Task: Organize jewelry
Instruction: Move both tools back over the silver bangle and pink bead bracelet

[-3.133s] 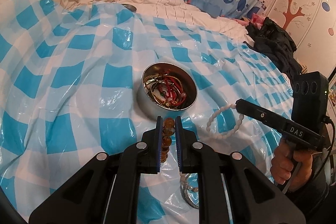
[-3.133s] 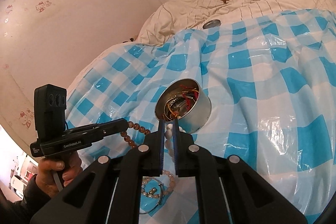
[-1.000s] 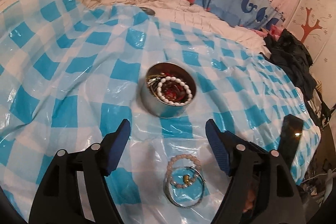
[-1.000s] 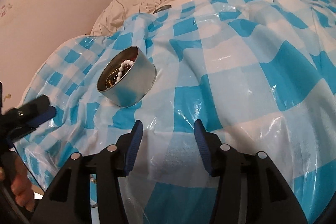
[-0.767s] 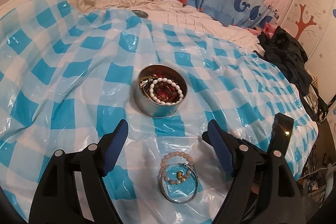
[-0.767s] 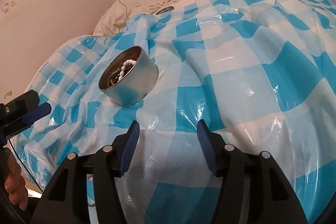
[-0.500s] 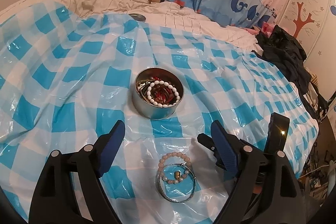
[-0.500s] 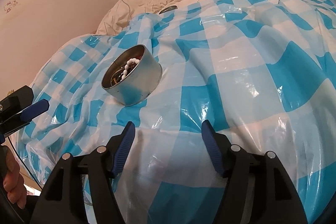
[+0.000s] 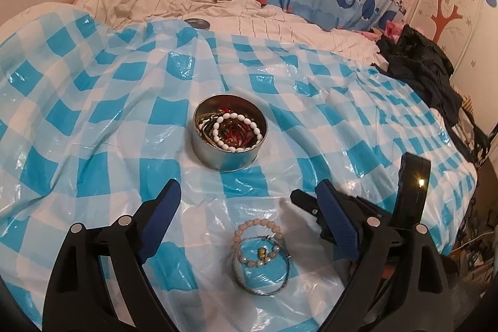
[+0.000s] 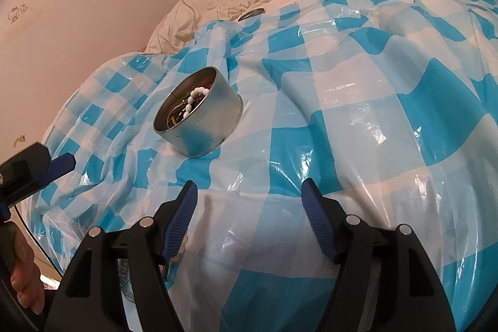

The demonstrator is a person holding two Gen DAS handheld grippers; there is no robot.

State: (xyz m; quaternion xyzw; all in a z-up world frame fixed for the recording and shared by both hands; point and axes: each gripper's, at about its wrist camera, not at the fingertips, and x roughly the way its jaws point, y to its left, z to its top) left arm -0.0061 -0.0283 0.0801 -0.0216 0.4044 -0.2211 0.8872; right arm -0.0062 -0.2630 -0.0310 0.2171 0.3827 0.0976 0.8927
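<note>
Each tool (image 9: pixel 249 207) is black plastic with silver screws and ribbed blue pads (image 9: pixel 337 221); the right tool (image 10: pixel 249 201) matches.

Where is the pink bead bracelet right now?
In the left wrist view, the pink bracelet lies on the checked sheet, overlapping a wire hoop, nearer the camera than the tin.

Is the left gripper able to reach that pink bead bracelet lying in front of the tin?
Probably yes. The left gripper, whose jaws have just been opening, holds nothing, and the pink bead bracelet lies uncovered just below its fingertips, overlapping a wire bangle.
</note>
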